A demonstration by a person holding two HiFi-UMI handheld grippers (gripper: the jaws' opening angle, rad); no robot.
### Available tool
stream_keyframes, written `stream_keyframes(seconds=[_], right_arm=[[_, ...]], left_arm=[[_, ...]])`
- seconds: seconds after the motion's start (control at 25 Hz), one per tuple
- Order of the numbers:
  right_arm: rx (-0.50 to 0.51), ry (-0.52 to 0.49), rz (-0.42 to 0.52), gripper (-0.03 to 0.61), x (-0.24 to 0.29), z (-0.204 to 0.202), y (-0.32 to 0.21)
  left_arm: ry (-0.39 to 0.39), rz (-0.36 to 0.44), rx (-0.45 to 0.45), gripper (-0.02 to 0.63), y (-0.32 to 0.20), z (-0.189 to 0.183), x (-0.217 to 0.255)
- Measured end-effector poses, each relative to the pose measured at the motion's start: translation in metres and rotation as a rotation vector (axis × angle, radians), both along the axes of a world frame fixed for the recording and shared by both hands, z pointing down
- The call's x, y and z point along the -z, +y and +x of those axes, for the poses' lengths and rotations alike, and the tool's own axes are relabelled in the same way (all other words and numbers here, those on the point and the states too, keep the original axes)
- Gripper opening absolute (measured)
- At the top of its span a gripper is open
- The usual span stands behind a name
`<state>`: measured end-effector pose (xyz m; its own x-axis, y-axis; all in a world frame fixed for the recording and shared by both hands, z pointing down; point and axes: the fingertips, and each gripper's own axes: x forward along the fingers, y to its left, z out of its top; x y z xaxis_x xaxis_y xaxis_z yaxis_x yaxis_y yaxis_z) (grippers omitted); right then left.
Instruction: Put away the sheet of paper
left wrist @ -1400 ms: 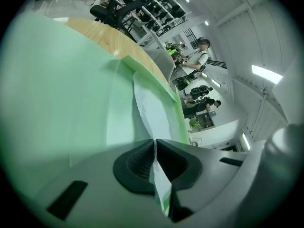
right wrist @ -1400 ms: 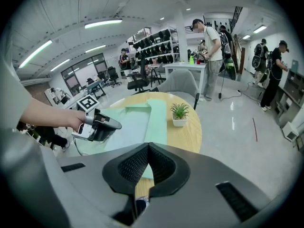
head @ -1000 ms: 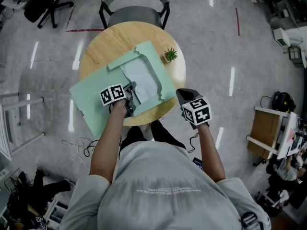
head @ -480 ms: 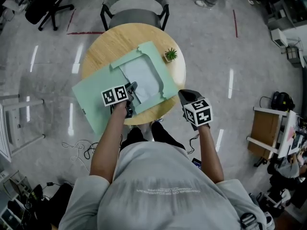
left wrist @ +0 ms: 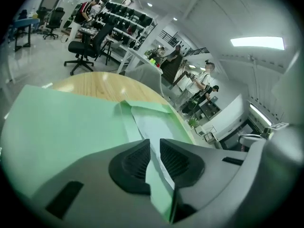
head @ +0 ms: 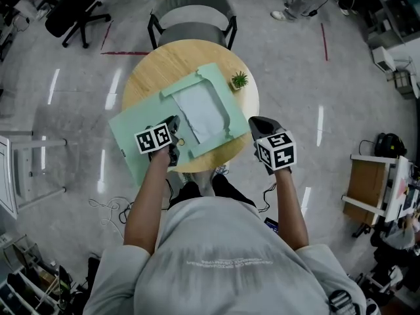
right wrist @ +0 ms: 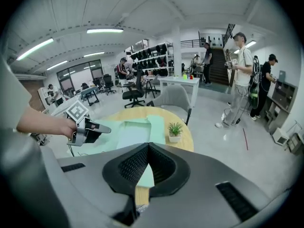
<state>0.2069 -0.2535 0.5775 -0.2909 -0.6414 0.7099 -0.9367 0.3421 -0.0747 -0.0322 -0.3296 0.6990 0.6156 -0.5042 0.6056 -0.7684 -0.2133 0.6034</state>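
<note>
- Shows the left gripper [left wrist: 155, 143] drawn back off the sheet of paper [head: 200, 107] since a second ago, now over the green folder [head: 141, 126].
- Finds its jaws just closing in, narrowly apart, with a folder flap [left wrist: 160, 186] in the gap, not pinched.
- Shows the right gripper [right wrist: 148, 148] pressed together, empty, off the table [head: 157, 67] by its near right edge.
- Leaves the sheet flat inside the open folder, with a small plant [head: 239, 80] just beside it.

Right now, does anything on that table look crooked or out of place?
Yes: the green folder lies crooked on the round table, with one corner overhanging its edge. It lies open, and the white sheet is exposed inside. Nothing looks spilled or torn.
</note>
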Motion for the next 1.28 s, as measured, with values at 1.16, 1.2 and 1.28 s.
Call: stream_keyframes(seconds=[1.16, 1.2, 1.28], right_arm=[[0.320, 0.126, 0.657, 0.028, 0.291, -0.100, -0.104], [0.321, 0.124, 0.669, 0.028, 0.297, -0.101, -0.101], [0.325, 0.123, 0.689, 0.028, 0.308, -0.103, -0.097]], left_arm=[[-0.533, 0.963, -0.137, 0.020, -0.037, -0.092, 0.364], [-0.542, 0.985, -0.143, 0.020, -0.035, -0.090, 0.374], [-0.553, 1.025, -0.146, 0.020, -0.029, -0.084, 0.391]])
